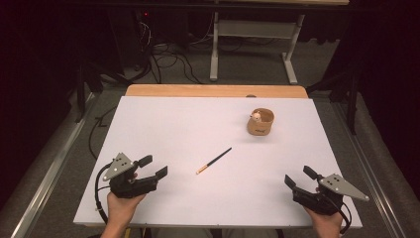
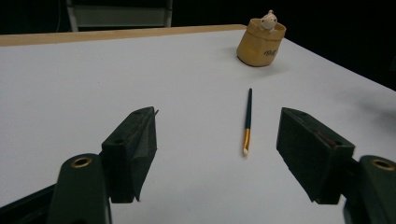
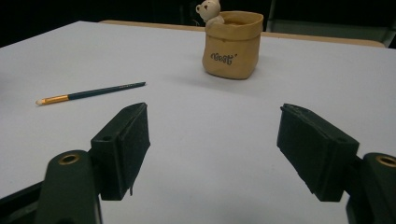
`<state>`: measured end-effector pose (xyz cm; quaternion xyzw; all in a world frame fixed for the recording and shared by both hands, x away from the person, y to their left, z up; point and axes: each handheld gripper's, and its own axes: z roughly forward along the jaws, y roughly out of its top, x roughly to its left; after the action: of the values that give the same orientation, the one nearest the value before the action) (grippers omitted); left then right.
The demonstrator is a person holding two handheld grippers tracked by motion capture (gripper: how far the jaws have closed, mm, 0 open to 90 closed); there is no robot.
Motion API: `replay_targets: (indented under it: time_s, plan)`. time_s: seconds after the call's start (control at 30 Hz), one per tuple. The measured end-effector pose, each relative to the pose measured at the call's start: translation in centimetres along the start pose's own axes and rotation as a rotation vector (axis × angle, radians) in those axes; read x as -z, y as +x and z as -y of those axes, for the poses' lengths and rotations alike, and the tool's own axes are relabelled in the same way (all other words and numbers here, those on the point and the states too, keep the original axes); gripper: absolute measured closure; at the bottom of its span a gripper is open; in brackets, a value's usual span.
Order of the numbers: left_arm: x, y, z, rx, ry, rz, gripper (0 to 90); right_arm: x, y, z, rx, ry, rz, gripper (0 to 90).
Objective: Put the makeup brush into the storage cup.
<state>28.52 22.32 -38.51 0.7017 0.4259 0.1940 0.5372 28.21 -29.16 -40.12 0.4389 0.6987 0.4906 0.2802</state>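
Observation:
A thin dark brush [image 1: 214, 160] with a gold ferrule and pale tip lies flat near the middle of the white table [image 1: 163, 124]. It also appears ahead of the left jaws [image 2: 247, 122] and off to the left in the right gripper view [image 3: 91, 93]. A tan fabric pot [image 1: 260, 122] with a small bear figure on its rim stands upright at the far right [image 2: 260, 41] [image 3: 232, 44]. My left gripper [image 1: 153, 166] rests open at the near left, holding nothing. My right gripper [image 1: 300, 177] is open at the near right, also holding nothing.
A wooden strip [image 1: 216, 90] runs along the table's far edge. Beyond it stand a grey desk frame [image 1: 252, 44] and loose cables [image 1: 171, 62] on the floor. Metal rails [image 1: 47, 171] flank the table on both sides.

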Motion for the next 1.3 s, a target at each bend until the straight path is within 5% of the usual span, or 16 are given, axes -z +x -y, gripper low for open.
replay_targets:
  time_s: [1.3]
  plan:
    - [0.21,0.51,0.03,0.013,-0.009,-0.030,29.7,-0.36,-0.06,0.00,-0.014,0.004,-0.028,27.5]
